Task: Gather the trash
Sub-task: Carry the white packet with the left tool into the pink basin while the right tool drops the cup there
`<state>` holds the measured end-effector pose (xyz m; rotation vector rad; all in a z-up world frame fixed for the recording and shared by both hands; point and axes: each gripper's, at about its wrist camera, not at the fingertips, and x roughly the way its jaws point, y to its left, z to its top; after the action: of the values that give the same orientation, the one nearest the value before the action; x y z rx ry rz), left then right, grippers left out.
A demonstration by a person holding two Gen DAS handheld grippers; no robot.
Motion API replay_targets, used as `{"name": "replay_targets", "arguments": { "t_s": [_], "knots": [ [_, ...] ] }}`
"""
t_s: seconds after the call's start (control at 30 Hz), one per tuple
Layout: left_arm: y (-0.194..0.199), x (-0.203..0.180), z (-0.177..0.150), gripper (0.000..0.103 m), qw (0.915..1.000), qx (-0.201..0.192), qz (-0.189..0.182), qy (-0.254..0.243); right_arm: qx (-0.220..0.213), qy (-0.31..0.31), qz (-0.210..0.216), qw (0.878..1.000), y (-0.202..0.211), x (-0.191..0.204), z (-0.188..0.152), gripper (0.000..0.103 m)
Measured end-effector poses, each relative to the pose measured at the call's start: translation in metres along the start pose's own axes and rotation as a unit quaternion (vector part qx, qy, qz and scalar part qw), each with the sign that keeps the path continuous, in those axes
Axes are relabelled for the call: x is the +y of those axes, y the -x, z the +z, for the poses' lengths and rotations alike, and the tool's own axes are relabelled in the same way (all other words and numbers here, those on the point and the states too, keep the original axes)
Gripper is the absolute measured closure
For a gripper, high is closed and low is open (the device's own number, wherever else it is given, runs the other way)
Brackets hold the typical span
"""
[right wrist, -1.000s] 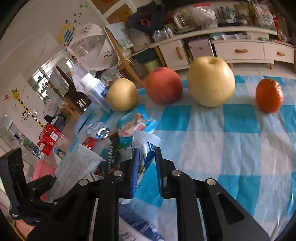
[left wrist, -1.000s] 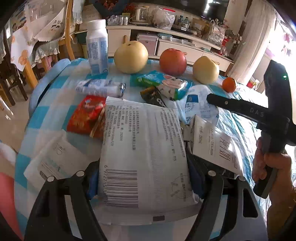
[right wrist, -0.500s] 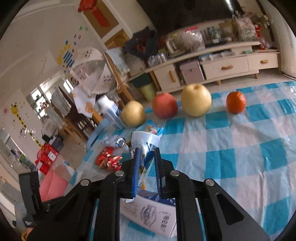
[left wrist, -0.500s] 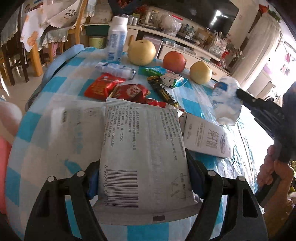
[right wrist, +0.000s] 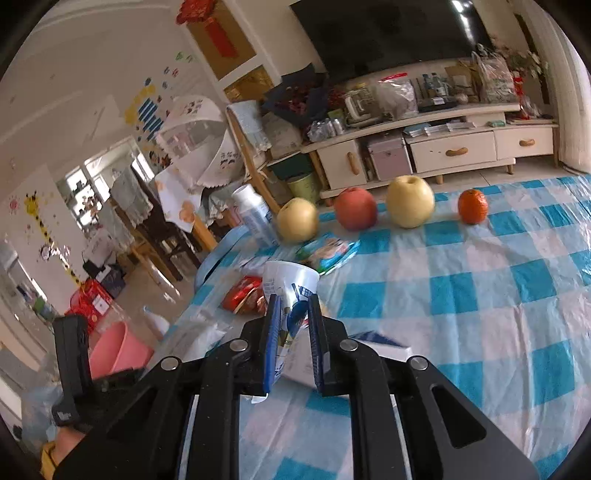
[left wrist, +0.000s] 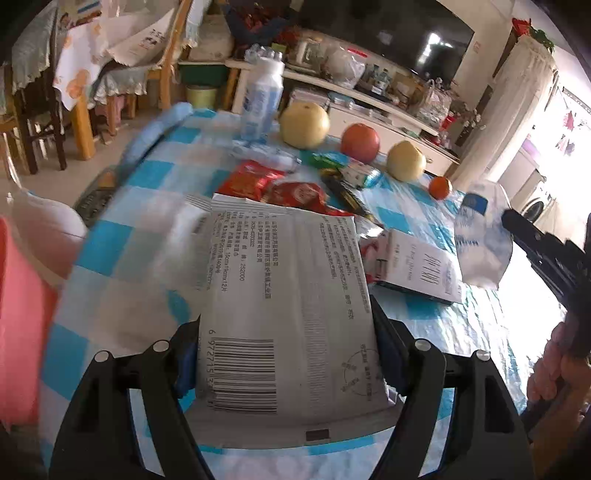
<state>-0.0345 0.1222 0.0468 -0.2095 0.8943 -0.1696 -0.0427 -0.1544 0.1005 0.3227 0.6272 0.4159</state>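
Along the far edge of the blue-checked tablecloth point(right wrist: 480, 280) — a pear point(right wrist: 297, 219), red apple point(right wrist: 355, 208), yellow apple point(right wrist: 410, 201) (largest) and orange point(right wrist: 472, 206).

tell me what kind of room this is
Most likely a home living and dining room: a dark television hangs above a long cream media cabinet with drawers, wooden dining chairs stand nearby, and children's stickers dot the wall.
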Motion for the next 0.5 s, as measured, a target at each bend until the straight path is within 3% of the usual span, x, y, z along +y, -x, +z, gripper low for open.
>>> {"name": "replay_targets", "arguments": {
  "t_s": [0.23,0.5],
  "knots": [
    [0.024,0.031,0.005,0.027,0.9990,-0.032,0.019,0.026,0.014,0.024,0.025,0.999,-0.011,0.049,-0.011,0.087],
    [0.062,0.082,0.015,0.027,0.9931,-0.065,0.061,0.076,0.034,0.047,0.088,0.994,-0.039,0.129,-0.021,0.087]
  ]
}}
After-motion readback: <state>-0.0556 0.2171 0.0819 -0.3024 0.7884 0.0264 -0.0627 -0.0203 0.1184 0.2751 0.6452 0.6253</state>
